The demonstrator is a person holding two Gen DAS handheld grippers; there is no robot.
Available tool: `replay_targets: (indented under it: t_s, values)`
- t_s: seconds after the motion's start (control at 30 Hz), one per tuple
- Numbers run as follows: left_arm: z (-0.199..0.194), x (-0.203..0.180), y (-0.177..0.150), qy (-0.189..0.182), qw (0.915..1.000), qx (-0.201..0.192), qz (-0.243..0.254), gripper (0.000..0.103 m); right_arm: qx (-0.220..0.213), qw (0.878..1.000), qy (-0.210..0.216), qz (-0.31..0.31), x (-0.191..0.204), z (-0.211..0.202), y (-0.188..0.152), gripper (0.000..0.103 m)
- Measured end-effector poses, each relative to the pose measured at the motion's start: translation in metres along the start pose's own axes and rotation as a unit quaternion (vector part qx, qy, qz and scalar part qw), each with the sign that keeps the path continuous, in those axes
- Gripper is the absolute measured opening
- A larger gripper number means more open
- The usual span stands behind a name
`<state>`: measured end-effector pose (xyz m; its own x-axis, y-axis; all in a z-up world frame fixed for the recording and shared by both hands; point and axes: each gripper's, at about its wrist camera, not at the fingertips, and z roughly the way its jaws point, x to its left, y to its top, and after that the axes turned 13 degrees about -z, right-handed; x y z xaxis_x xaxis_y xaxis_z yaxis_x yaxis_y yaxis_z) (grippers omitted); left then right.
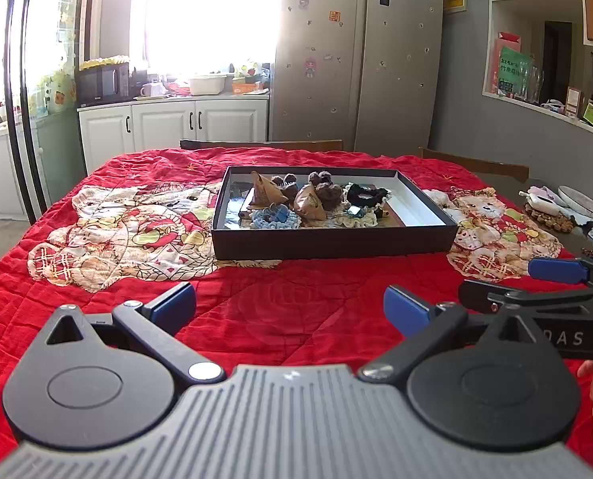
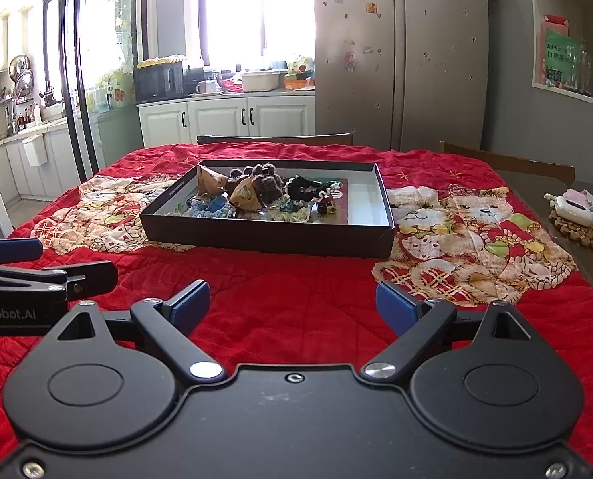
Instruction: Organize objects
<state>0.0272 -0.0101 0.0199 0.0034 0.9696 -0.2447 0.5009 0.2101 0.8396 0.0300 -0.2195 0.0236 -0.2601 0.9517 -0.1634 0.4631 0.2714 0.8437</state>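
A shallow black box (image 1: 332, 241) (image 2: 264, 237) stands on the red quilted tablecloth (image 1: 280, 299) (image 2: 288, 299) ahead of both grippers. It holds several small items: brown paper pouches (image 1: 310, 203) (image 2: 246, 195), dark fuzzy pom-poms (image 1: 330, 191) (image 2: 266, 183), blue crochet pieces (image 1: 274, 215) (image 2: 212, 207), a black scrunchie (image 1: 366, 195) (image 2: 306, 187). My left gripper (image 1: 290, 309) is open and empty, above the cloth short of the box. My right gripper (image 2: 292, 305) is open and empty, beside it.
Wooden chair backs (image 1: 476, 165) (image 2: 508, 163) stand at the far table edge. A dish and mat with small things (image 1: 564, 209) (image 2: 580, 219) lie on the bare table at right. Beyond are white cabinets (image 1: 168, 123) and a fridge (image 1: 356, 60).
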Motion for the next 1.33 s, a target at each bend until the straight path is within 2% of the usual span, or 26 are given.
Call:
replay_targets:
  t_s: [0.93,1.33]
  values:
    - [-0.0007,-0.0016,-0.0016,-0.003,1.0,0.001,-0.005,0.103,0.006,1.0,0.006,-0.004,0.0041,0.0027,-0.003,0.09]
    - [0.0037,0.0032,-0.004,-0.012,0.9997,0.016,-0.011,0.103,0.012,1.0,0.005,-0.004,0.0023,0.0074,-0.0045,0.09]
